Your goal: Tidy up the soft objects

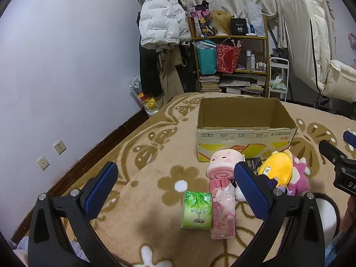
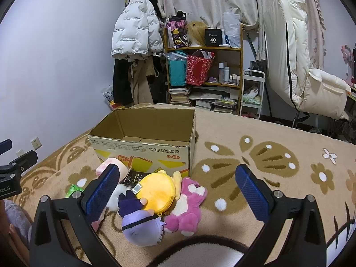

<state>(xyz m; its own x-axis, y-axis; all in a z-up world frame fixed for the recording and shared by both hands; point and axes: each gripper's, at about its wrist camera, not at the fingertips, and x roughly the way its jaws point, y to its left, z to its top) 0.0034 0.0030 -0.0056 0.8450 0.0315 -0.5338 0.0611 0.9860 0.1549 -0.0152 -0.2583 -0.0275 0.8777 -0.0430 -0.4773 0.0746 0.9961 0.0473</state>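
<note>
An open cardboard box (image 1: 244, 133) stands on the bed; it also shows in the right wrist view (image 2: 144, 142). In front of it lie soft things: a pink plush (image 1: 224, 162), a yellow round pouch (image 2: 155, 191), a magenta plush (image 2: 189, 207), a purple plush (image 2: 140, 224), a green tissue pack (image 1: 197, 210) and a pink packet (image 1: 222, 213). My left gripper (image 1: 175, 191) is open and empty above the tissue pack. My right gripper (image 2: 178, 191) is open and empty above the plush pile.
A tan blanket with flower and butterfly patterns (image 2: 267, 155) covers the bed. A wall (image 1: 55, 66) runs along the left. Behind the bed stand a cluttered shelf (image 2: 204, 71), hanging coats (image 2: 135, 33) and a white padded chair (image 2: 300, 66).
</note>
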